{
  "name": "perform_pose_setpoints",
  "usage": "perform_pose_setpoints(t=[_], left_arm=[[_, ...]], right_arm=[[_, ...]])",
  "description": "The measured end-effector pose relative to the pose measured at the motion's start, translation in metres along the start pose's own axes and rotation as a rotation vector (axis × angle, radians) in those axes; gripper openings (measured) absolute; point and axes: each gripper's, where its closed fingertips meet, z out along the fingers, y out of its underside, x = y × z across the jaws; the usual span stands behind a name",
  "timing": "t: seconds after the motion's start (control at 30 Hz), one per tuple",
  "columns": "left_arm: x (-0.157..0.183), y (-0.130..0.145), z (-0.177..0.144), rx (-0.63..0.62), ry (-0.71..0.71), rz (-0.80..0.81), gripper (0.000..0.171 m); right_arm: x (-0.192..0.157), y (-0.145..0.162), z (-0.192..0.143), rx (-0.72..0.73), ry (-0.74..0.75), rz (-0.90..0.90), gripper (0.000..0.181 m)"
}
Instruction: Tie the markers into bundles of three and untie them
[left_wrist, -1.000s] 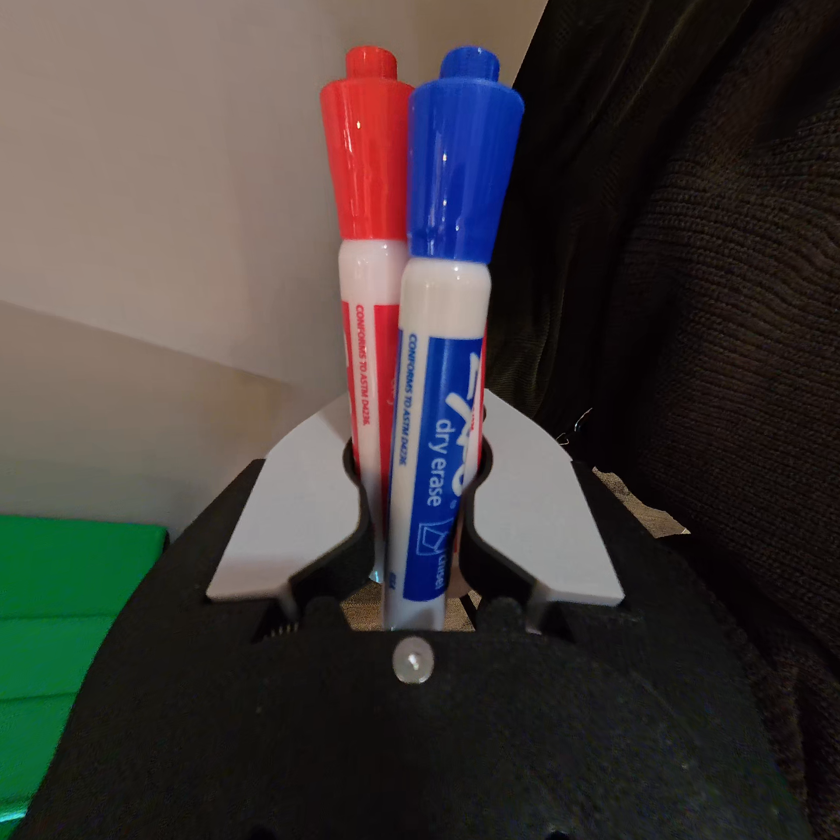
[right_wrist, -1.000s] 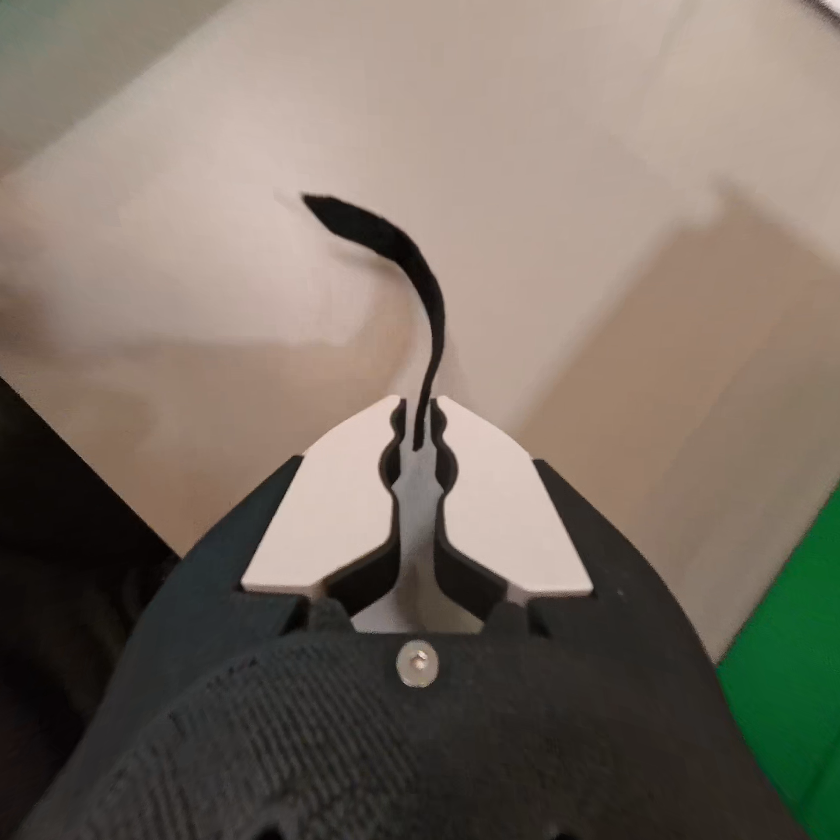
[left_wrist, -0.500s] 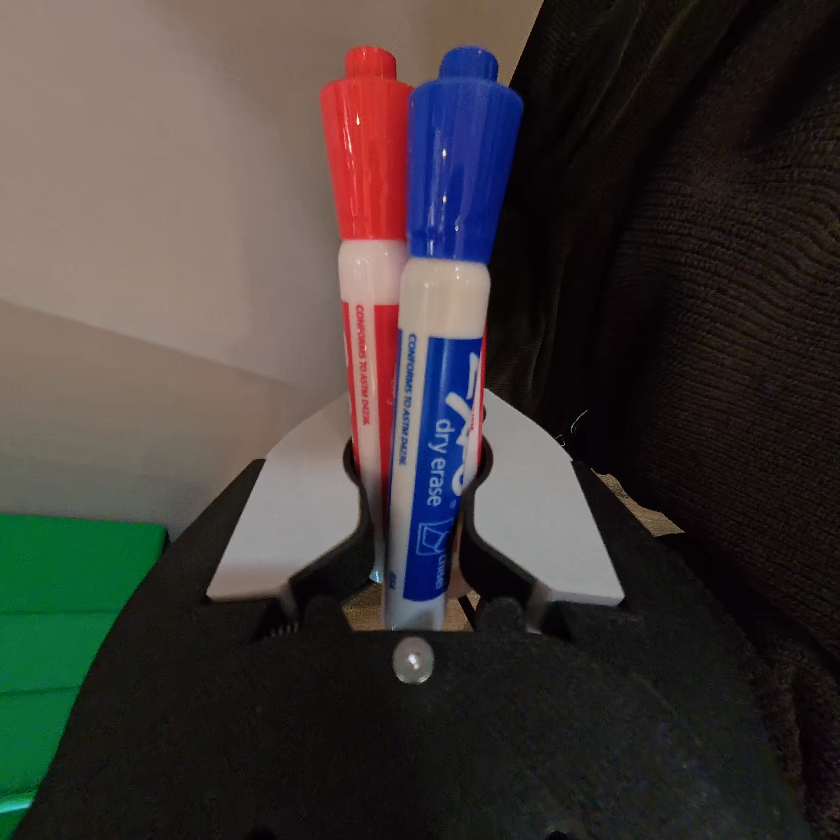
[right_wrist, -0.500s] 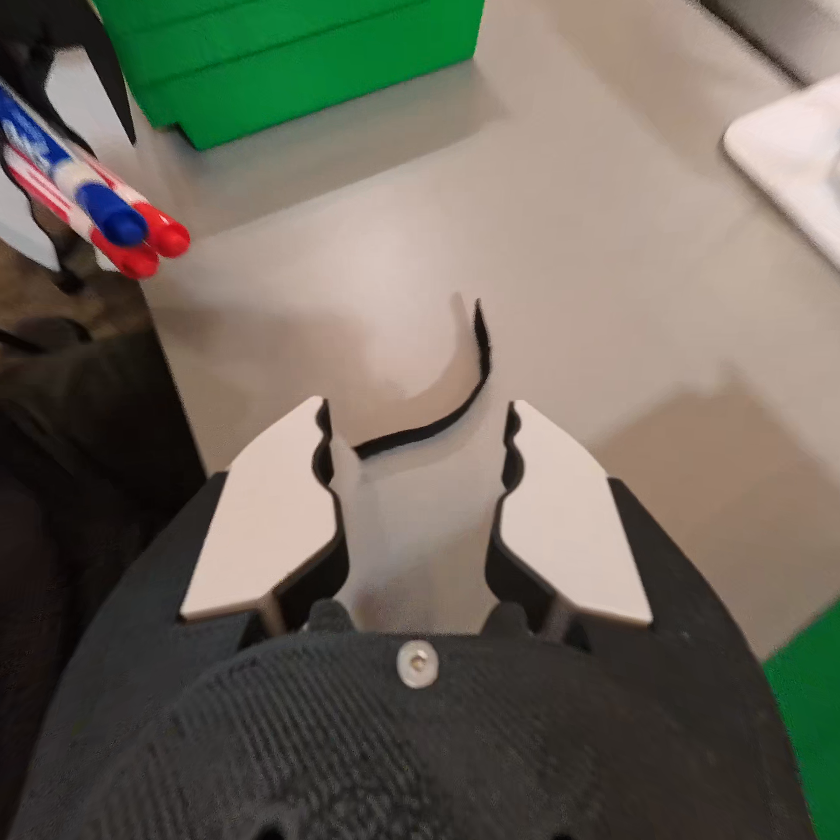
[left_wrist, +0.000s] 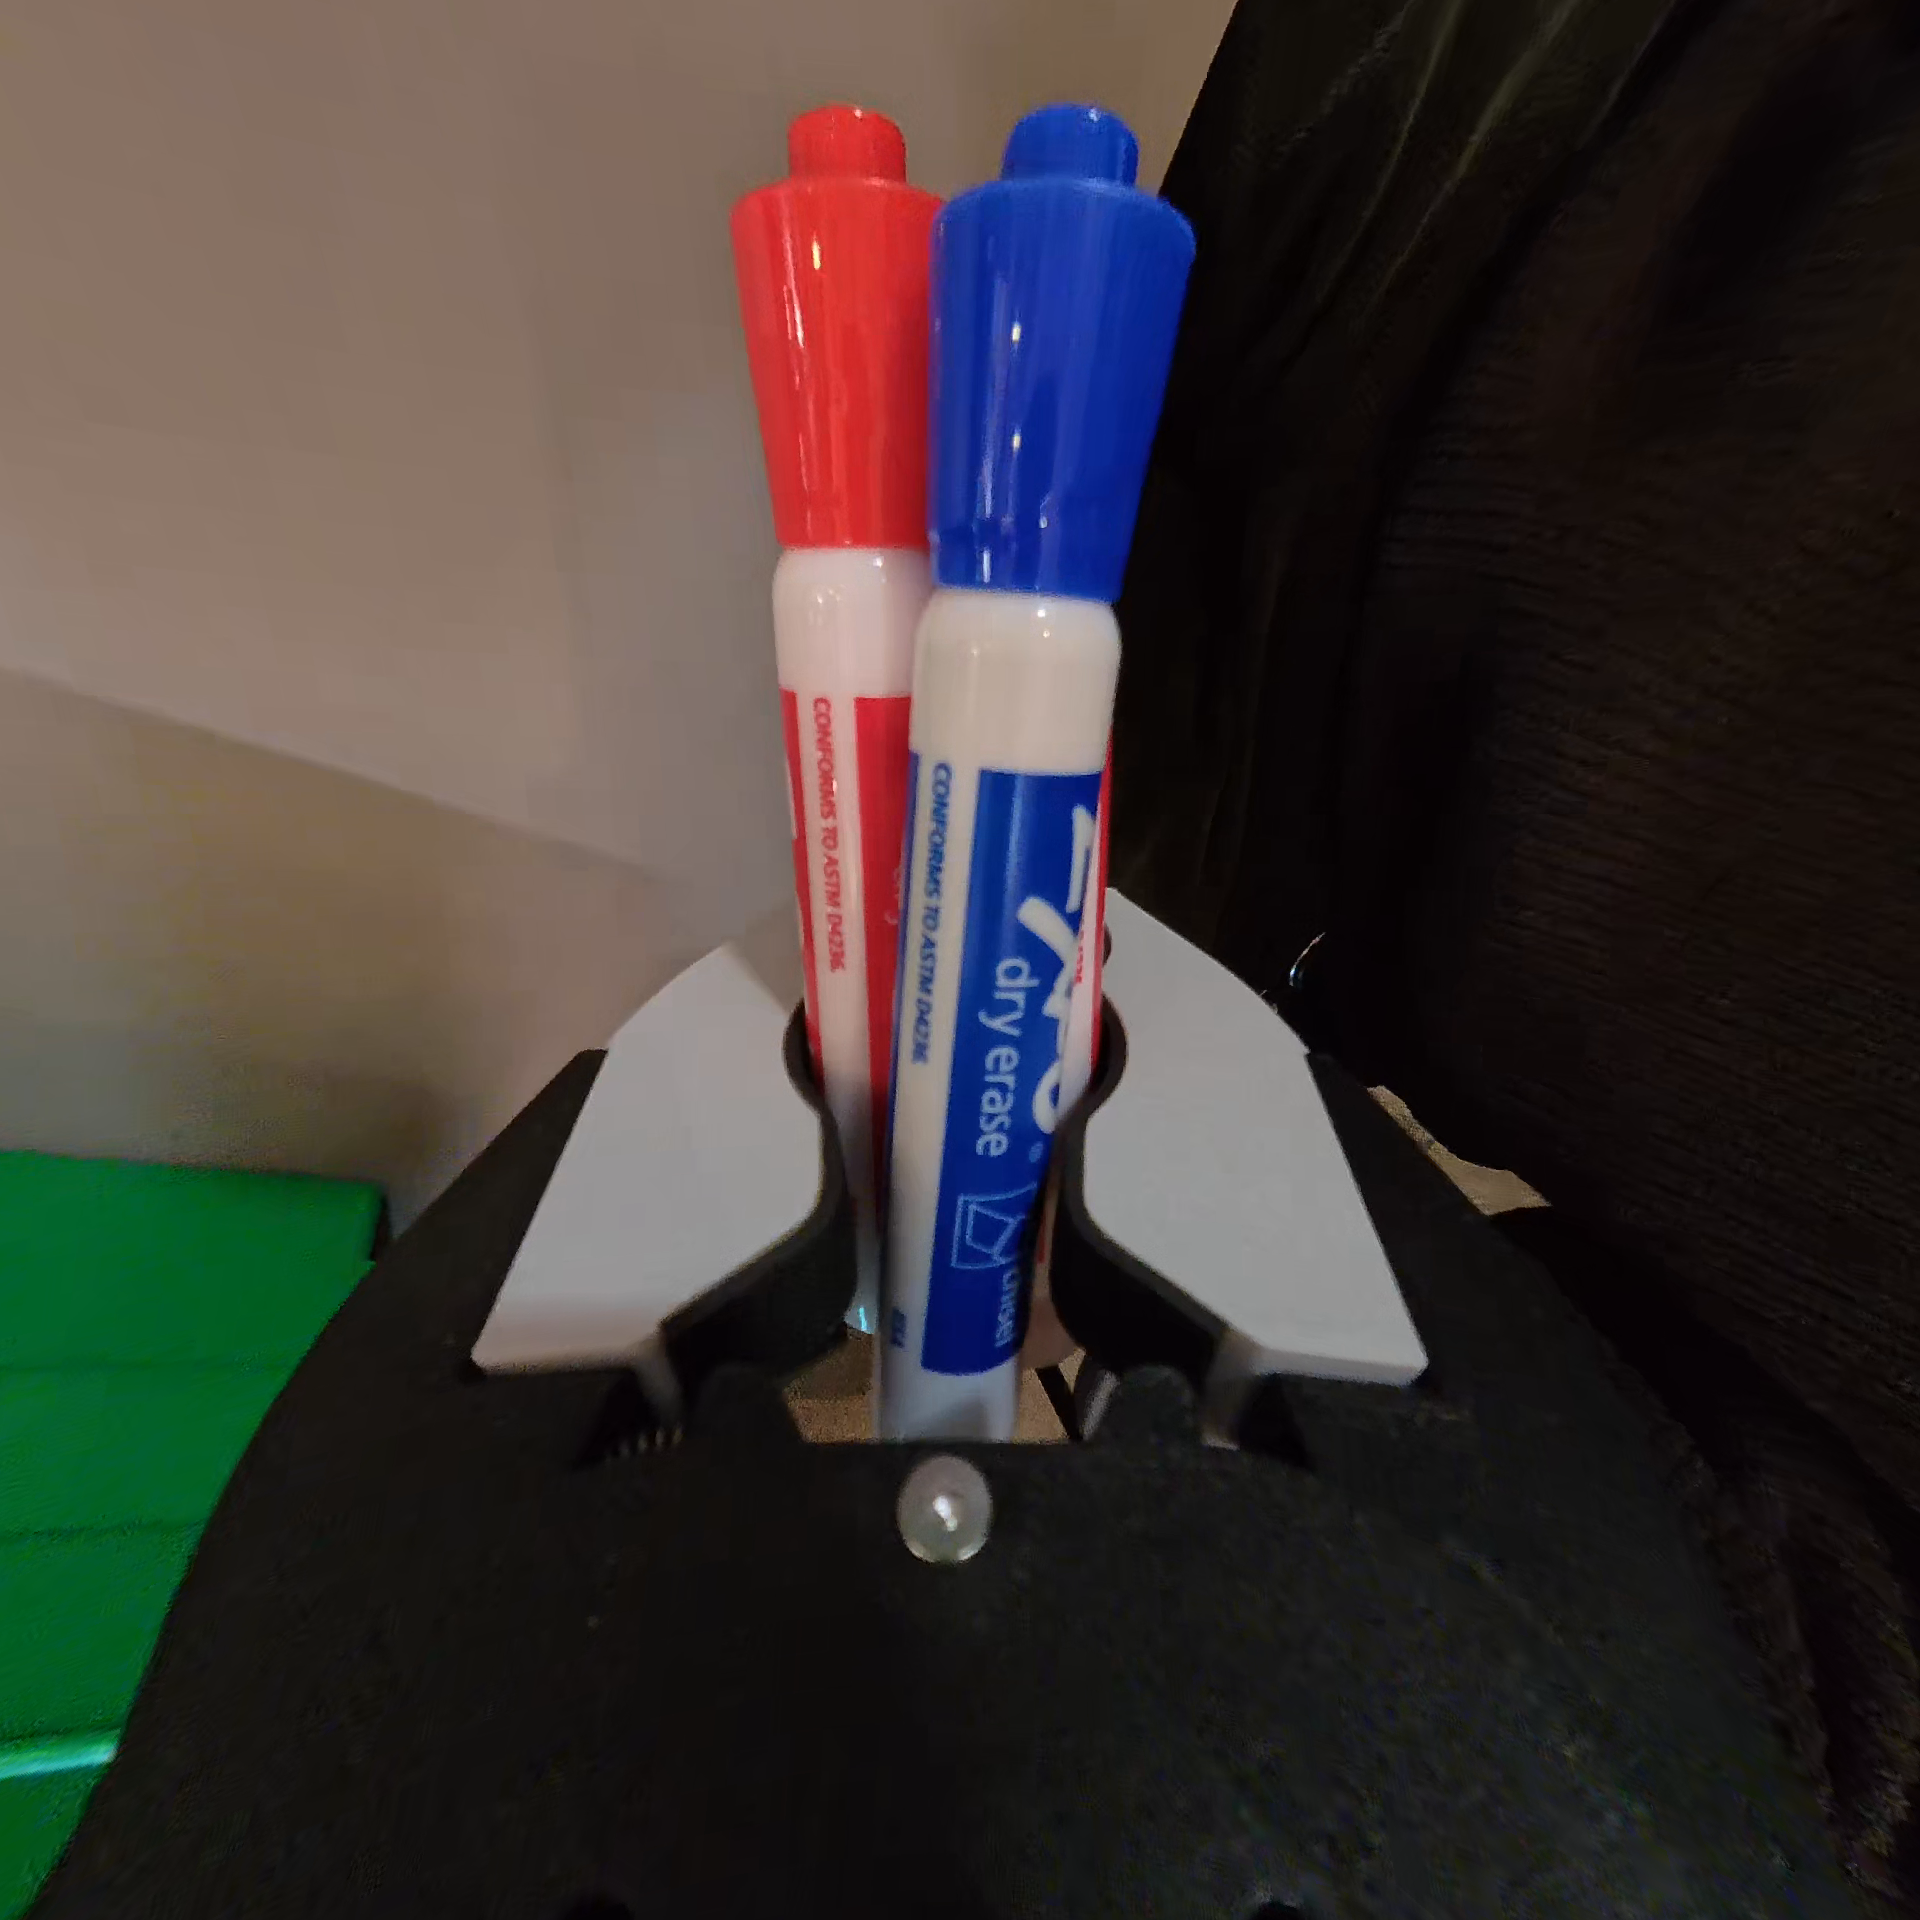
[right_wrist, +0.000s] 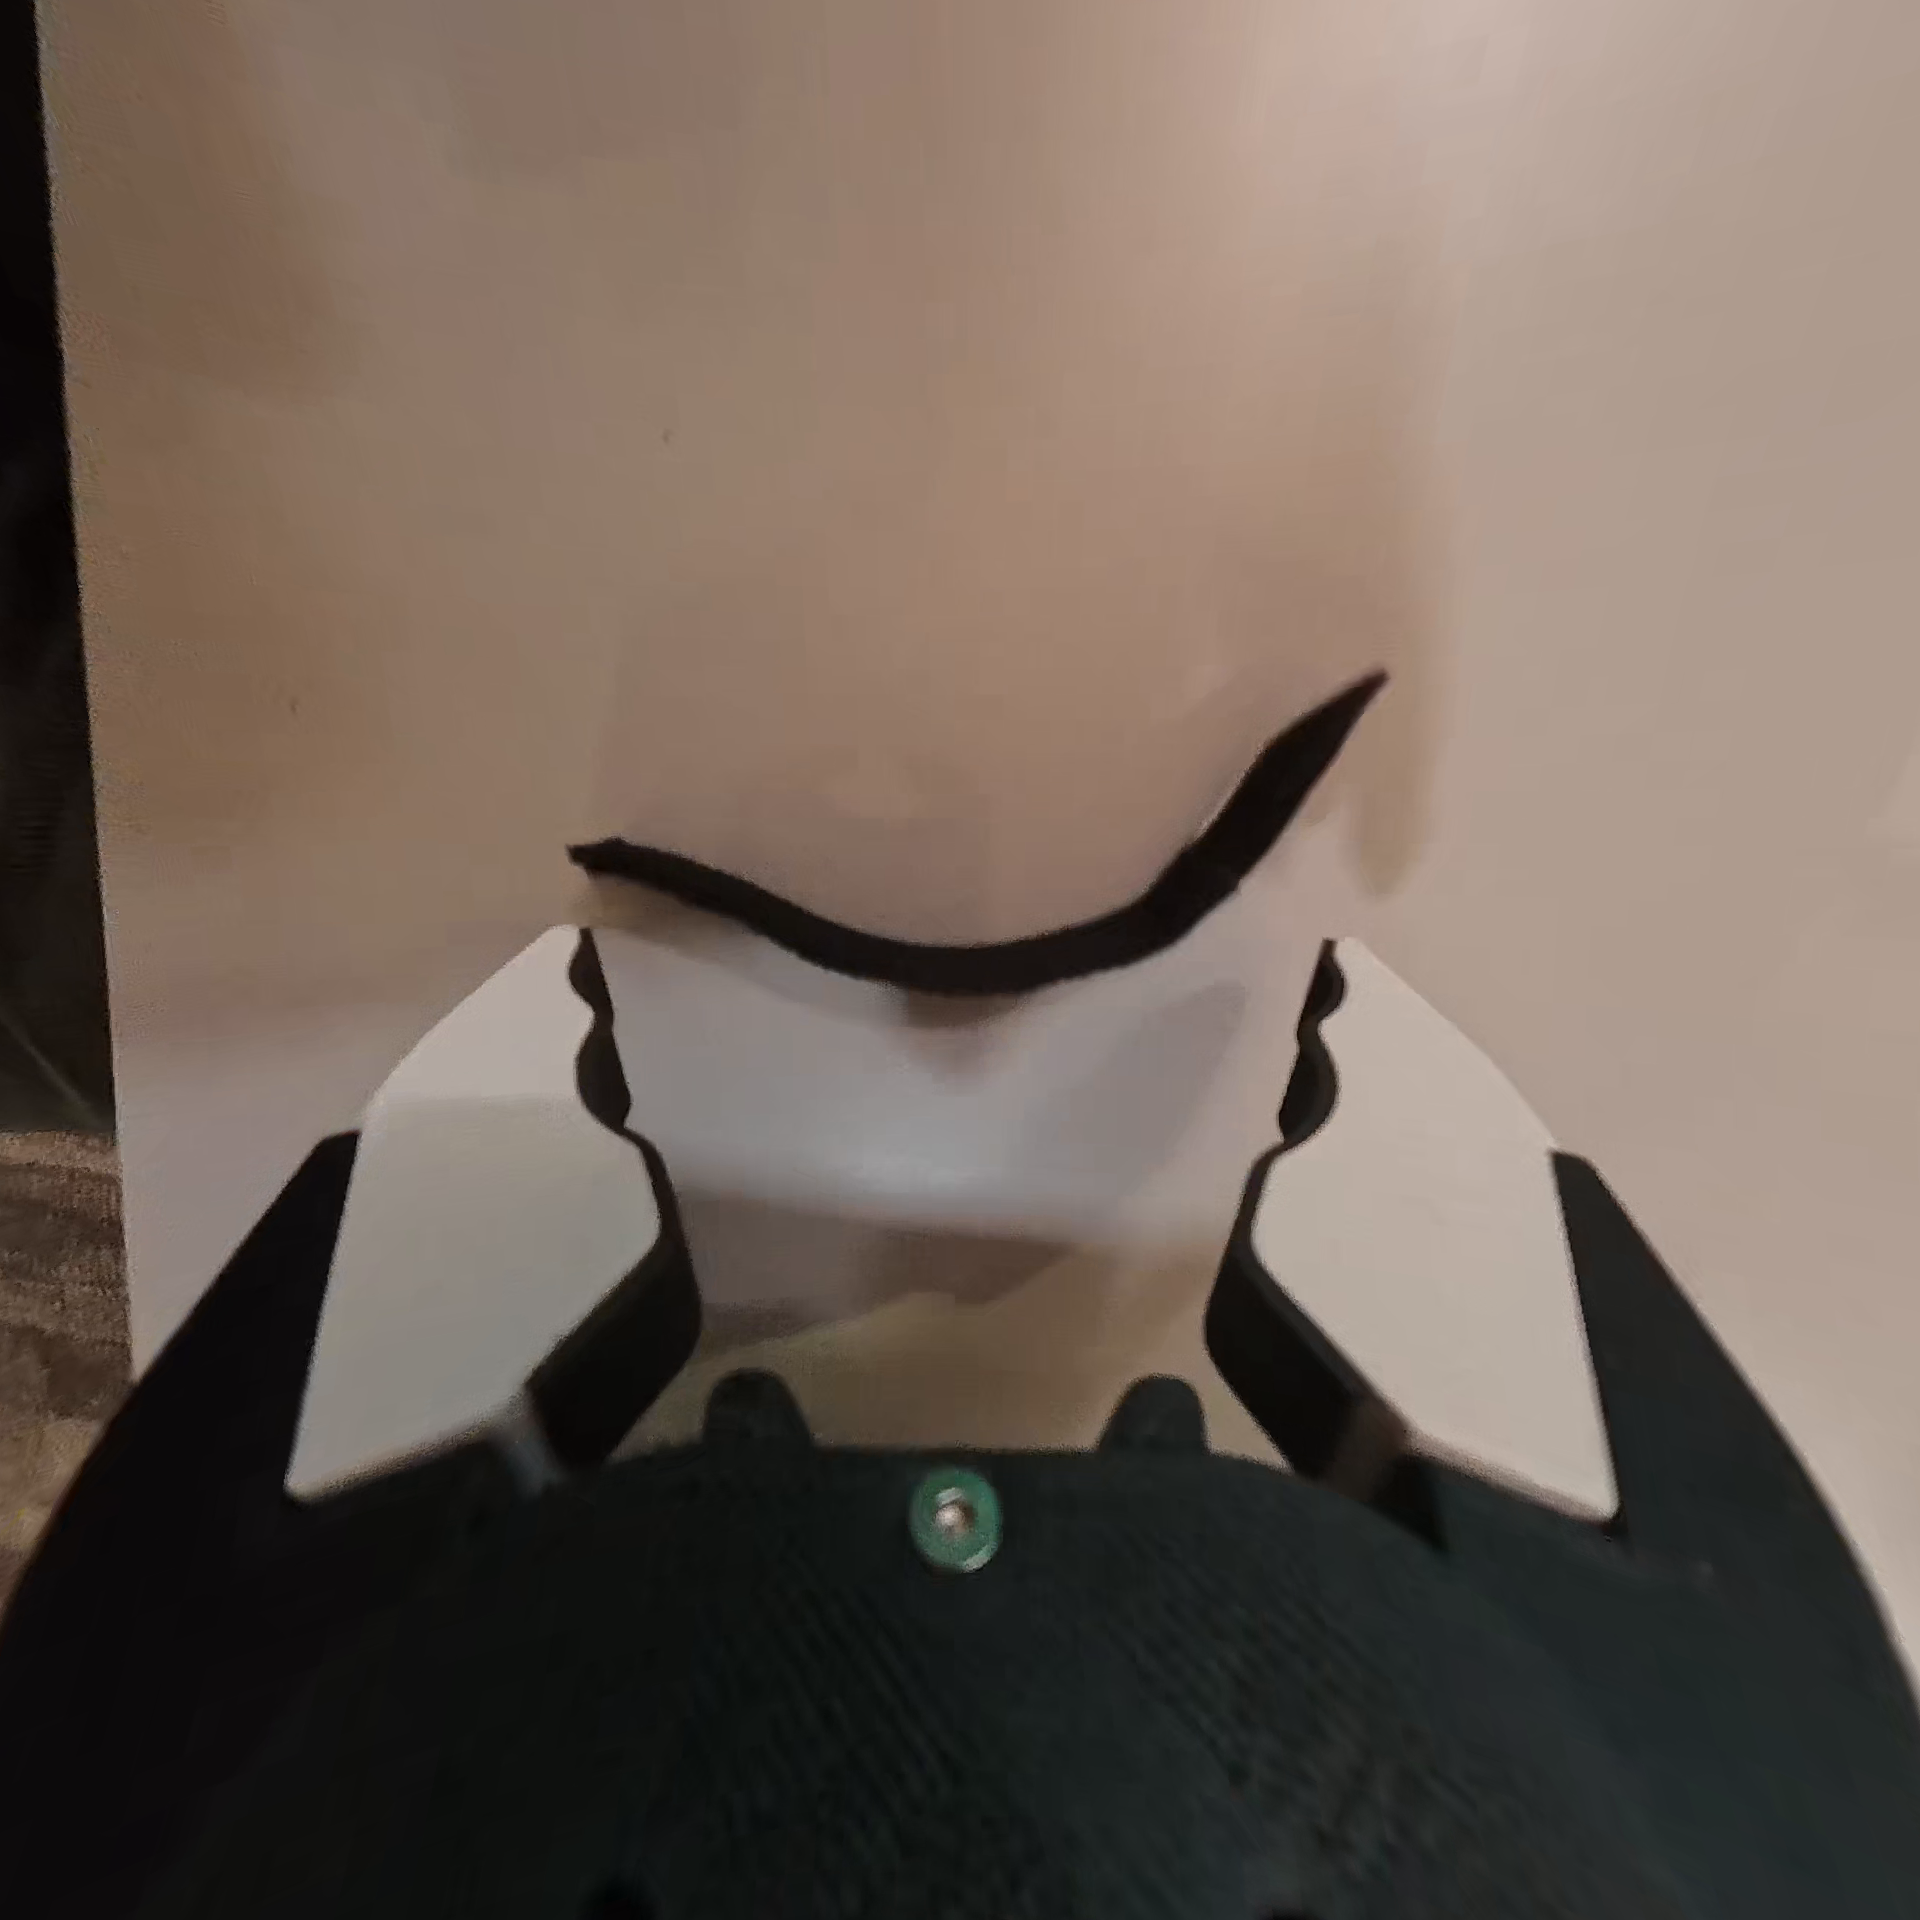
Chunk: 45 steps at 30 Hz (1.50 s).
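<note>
Markers fill the left claw (left_wrist: 951, 1039): a red marker (left_wrist: 842, 582) and a blue marker (left_wrist: 1023, 727) are clamped side by side between its white fingers (left_wrist: 644, 1195), caps pointing away from the camera, the blue one nearer and partly covering the red. Dark knitted cloth (left_wrist: 1558, 727) crowds the right side just beside the markers; a green box (left_wrist: 156, 1351) sits low on the left, with pale wall behind.

Over the beige table (right_wrist: 831, 416), the right claw (right_wrist: 951, 966) is spread wide and holds nothing. A black strip (right_wrist: 987, 935) lies curved on the table just beyond its fingertips, spanning most of the gap. A dark edge and patterned floor (right_wrist: 52, 1299) show at far left.
</note>
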Motion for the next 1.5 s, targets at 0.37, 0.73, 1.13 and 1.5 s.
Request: perform_pose_setpoints(t=[0.37, 0.73, 1.13, 1.5], left_arm=[[0.001, -0.001, 0.000, 0.020, 0.034, 0.013, 0.044], [0.001, -0.002, 0.005, 0.005, 0.045, 0.010, 0.044], [0.005, -0.005, 0.005, 0.002, 0.035, 0.025, 0.044], [0.008, -0.007, 0.003, 0.007, 0.024, 0.036, 0.044]], right_arm=[[-0.003, -0.015, 0.017, 0.029, -0.063, -0.078, 0.122], [-0.012, -0.017, 0.013, 0.056, -0.063, -0.085, 0.098], [-0.011, -0.019, 0.008, 0.142, 0.029, 0.072, 0.066], [-0.025, -0.061, -0.013, 0.501, -0.010, 0.304, 0.056]])
